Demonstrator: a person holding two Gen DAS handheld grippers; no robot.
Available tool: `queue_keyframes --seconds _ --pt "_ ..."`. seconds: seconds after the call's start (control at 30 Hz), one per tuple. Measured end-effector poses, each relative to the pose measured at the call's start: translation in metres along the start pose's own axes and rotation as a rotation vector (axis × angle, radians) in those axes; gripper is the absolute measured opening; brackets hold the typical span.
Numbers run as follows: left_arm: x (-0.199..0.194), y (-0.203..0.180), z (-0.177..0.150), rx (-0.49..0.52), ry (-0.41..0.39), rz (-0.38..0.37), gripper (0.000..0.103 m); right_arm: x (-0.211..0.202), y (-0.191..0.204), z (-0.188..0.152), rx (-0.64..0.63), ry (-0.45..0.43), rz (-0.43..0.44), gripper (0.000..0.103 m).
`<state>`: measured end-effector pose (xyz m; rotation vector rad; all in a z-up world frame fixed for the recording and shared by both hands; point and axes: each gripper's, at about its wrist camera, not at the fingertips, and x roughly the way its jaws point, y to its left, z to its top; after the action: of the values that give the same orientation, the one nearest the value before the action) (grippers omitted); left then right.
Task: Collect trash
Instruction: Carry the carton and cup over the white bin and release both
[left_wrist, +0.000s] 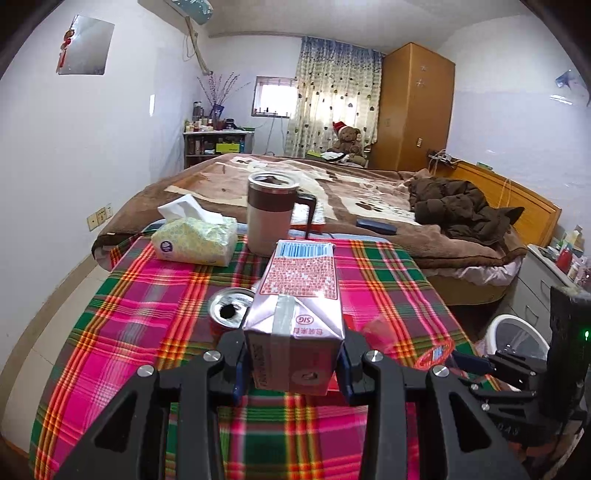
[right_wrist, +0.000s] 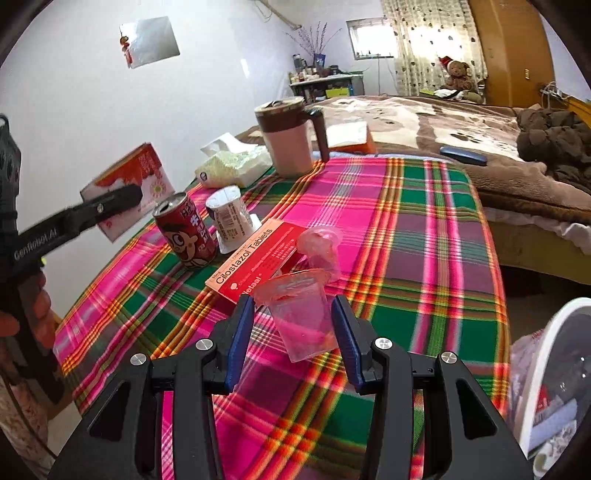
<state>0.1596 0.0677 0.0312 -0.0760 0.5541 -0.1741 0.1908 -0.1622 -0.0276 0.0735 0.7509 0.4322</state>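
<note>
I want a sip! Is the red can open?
Open: the red can shows a dark hole in its silver top.

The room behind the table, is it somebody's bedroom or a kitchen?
Most likely a bedroom. A big bed with a brown blanket fills the middle, a wooden wardrobe stands in the corner, and a teddy bear sits by the curtained window.

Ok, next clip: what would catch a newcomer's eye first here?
The loud pink, green and red plaid tablecloth, littered with a red drink can, a tablet box and a tissue pack. The left gripper is clamped on a milk carton lifted off the cloth, while the right gripper brackets a clear plastic cup. A white bin waits at the right.
</note>
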Motion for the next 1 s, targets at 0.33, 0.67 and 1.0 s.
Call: queue_keyframes --seconds 0.33,0.67,1.0 --pt "-0.011 -0.044 -0.01 0.04 0.006 -0.078 0.039 -0.037 -0.017 -0.01 0.019 -0.048 -0.05 0.045" --pt "-0.01 -0.094 -0.019 0.086 0.025 -0.164 0.039 -0.07 -0.044 -0.022 0.057 -0.088 -0.114 0.045" --pt "-0.004 -0.159 -0.028 0.161 0.043 -0.232 0.039 -0.108 -0.079 -0.032 0.105 -0.141 -0.217 0.045"
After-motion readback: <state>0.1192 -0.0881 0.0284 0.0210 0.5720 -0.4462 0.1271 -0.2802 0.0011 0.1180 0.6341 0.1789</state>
